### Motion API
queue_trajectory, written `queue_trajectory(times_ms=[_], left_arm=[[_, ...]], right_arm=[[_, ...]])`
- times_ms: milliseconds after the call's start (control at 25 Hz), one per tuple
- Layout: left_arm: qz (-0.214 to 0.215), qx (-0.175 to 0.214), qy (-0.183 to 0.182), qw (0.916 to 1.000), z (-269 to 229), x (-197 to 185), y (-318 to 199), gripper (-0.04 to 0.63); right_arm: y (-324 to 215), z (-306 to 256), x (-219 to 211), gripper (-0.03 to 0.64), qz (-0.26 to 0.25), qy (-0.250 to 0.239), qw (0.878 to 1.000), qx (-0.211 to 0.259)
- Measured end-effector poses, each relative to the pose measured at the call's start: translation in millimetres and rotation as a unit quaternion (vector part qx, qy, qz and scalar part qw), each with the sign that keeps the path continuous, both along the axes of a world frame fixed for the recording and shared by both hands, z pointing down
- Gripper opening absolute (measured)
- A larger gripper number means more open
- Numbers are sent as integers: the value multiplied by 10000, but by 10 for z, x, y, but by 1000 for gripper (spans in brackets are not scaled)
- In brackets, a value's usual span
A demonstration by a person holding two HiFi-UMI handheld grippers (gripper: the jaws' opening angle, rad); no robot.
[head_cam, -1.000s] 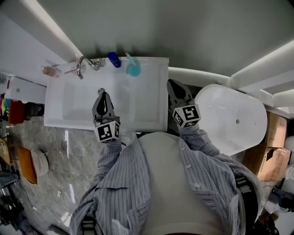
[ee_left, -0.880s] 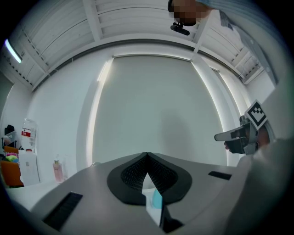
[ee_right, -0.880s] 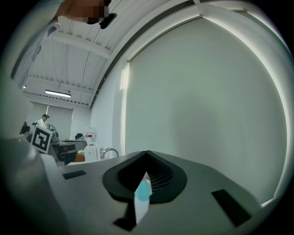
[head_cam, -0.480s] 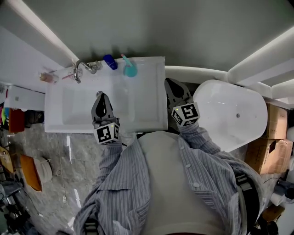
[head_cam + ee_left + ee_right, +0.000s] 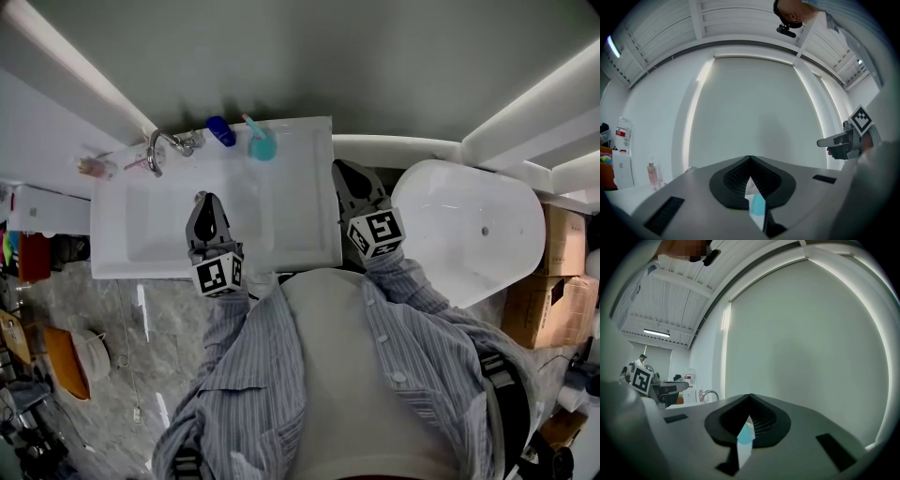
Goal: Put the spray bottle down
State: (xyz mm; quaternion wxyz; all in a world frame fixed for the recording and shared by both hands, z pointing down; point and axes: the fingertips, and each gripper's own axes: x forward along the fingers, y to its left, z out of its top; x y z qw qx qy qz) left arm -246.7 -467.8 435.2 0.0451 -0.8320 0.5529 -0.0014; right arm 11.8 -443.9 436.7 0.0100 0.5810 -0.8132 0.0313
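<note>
The white bathtub (image 5: 469,225) lies just right of the white sink (image 5: 122,234), and the person in a striped shirt (image 5: 281,375) stands at the sink's front edge. The left gripper (image 5: 203,199) hangs over the sink's basin with its jaws pressed together at the tips. The right gripper (image 5: 343,171) hovers at the sink's right edge, between sink and tub, and its jaws are likewise pressed together. In both gripper views the jaws meet at a point with nothing pinched between them, and only a sliver of teal and white shows through the slit lower down. On the sink's back ledge stand a faucet (image 5: 159,145), a teal cup (image 5: 262,146) with a stick-like thing in it, a blue bottle (image 5: 221,131) between those two, and a small pink bottle (image 5: 94,167) at the far left corner. Neither gripper carries the spray bottle. The blue bottle on the ledge may be it, but its head is too small to tell. By my reading the putting-down step looks done, or not under way, and the next move calls only for drawing both grippers back clear of the ledge items.
</note>
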Motion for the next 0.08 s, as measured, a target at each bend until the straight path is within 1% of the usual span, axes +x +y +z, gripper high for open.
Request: queue_trajectory(times_ms=[80], left_arm=[[12,-13,-13,10000,-6,32,-33,2]], right_arm=[[-25,0,28,14,5,-5,10000,-10]])
